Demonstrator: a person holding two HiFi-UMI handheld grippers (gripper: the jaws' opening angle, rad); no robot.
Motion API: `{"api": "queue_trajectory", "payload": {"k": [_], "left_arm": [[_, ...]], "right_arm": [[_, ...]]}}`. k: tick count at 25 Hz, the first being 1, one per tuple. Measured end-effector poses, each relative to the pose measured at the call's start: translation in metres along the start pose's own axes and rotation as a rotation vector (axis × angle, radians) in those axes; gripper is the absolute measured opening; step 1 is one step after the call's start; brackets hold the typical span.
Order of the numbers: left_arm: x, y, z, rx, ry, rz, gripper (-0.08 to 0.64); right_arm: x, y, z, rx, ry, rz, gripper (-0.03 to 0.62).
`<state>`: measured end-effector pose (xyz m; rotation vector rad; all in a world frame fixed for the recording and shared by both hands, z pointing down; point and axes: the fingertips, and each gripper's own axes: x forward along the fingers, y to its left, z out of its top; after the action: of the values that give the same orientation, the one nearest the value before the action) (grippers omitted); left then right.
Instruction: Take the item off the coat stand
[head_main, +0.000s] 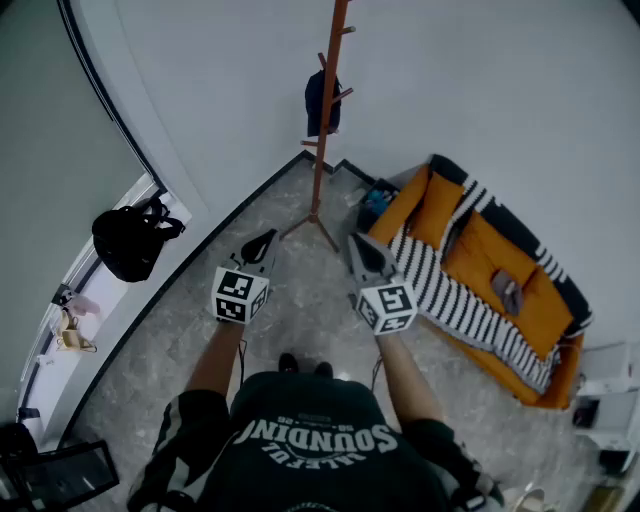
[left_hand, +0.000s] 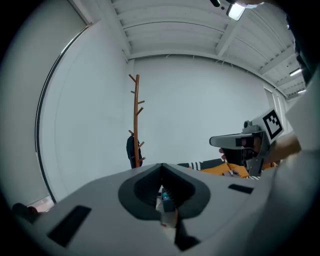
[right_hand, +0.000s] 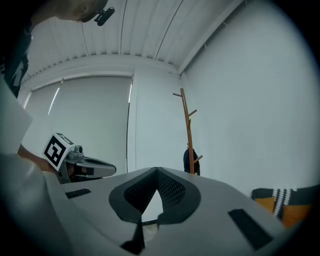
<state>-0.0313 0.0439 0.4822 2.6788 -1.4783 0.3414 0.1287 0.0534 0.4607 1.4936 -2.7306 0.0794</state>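
Observation:
A tall wooden coat stand rises in the room's corner. A dark item hangs from one of its pegs. Both grippers are held out in front of the person, well short of the stand. My left gripper is shut with nothing in it, and my right gripper is shut and empty too. In the left gripper view the stand and the dark item appear far off beyond the closed jaw tips. The right gripper view shows the stand and the item past its tips.
An orange sofa with a striped blanket stands along the right wall. A black bag lies on the window sill at the left. A blue thing sits on the floor between stand and sofa. Grey stone floor lies in front of the stand.

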Motion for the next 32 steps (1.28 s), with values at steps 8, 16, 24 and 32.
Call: {"api": "queue_trajectory", "payload": {"k": [8, 16, 24, 32], "left_arm": [[-0.007, 0.008, 0.000, -0.013, -0.017, -0.014, 0.002], [-0.011, 0.018, -0.005, -0.028, -0.026, -0.016, 0.002], [-0.010, 0.040, -0.012, -0.041, -0.031, -0.024, 0.002], [-0.009, 0.054, -0.027, -0.051, -0.015, -0.060, 0.002]], "right_arm": [[0.002, 0.007, -0.002, -0.002, -0.014, -0.003, -0.002], [0.009, 0.014, -0.008, 0.009, -0.003, -0.001, -0.002], [0.026, 0.020, -0.011, 0.016, -0.001, -0.019, -0.002], [0.038, 0.032, -0.012, 0.043, -0.011, -0.066, -0.002]]}}
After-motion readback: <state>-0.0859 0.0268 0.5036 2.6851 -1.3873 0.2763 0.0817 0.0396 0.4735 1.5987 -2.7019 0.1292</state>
